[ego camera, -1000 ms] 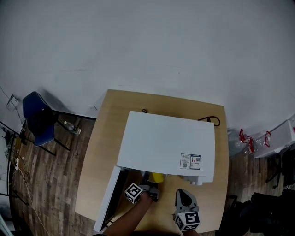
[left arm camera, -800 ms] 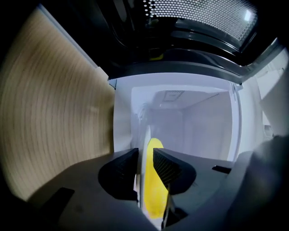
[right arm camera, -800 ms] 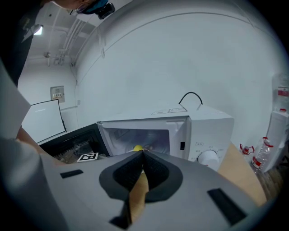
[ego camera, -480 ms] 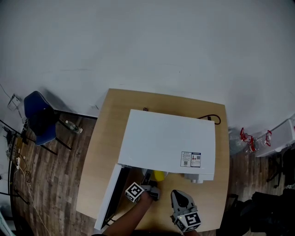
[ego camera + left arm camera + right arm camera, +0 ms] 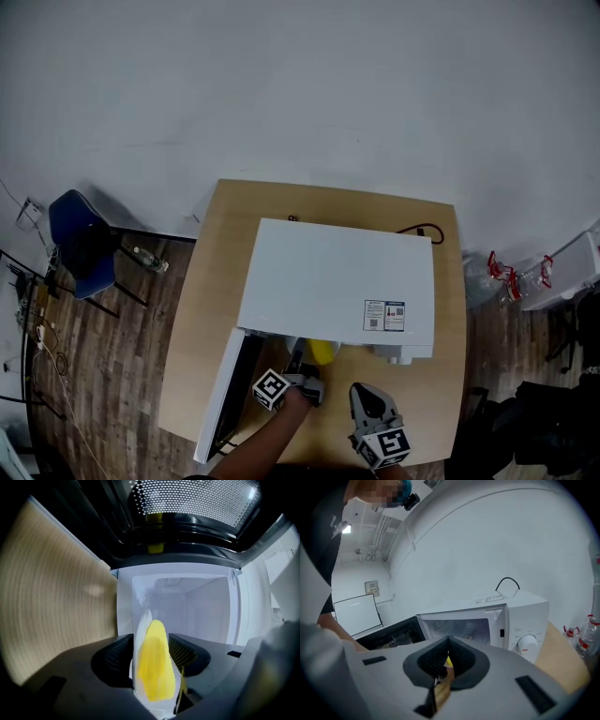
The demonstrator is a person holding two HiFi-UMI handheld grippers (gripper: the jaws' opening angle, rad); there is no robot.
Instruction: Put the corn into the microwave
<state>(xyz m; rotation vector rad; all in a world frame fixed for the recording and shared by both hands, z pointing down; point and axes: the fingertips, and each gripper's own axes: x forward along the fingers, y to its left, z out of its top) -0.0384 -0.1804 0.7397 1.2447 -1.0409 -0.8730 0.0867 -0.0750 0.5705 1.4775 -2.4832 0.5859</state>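
A yellow corn cob [image 5: 152, 667] with a pale husk lies between the jaws of my left gripper [image 5: 154, 653]. Those jaws are opening, and the right pad stands a little off the cob. The gripper points into the white cavity [image 5: 187, 606] of the microwave [image 5: 337, 281]. The door [image 5: 223, 394] hangs open to the left. From above, the corn [image 5: 322, 352] pokes out at the microwave's mouth, ahead of the left gripper [image 5: 305, 370]. My right gripper [image 5: 370, 398] waits in front of the control side, its pads [image 5: 459, 658] together with nothing held.
The microwave fills most of the wooden table [image 5: 211, 281]. A black cable [image 5: 417, 230] loops behind it. The knob [image 5: 528, 644] is on its right panel. A blue chair [image 5: 80, 248] and a bottle [image 5: 148, 260] stand left of the table.
Little differs from above: the right gripper has edged slightly toward the microwave. The left gripper and the corn stay at the microwave's mouth.
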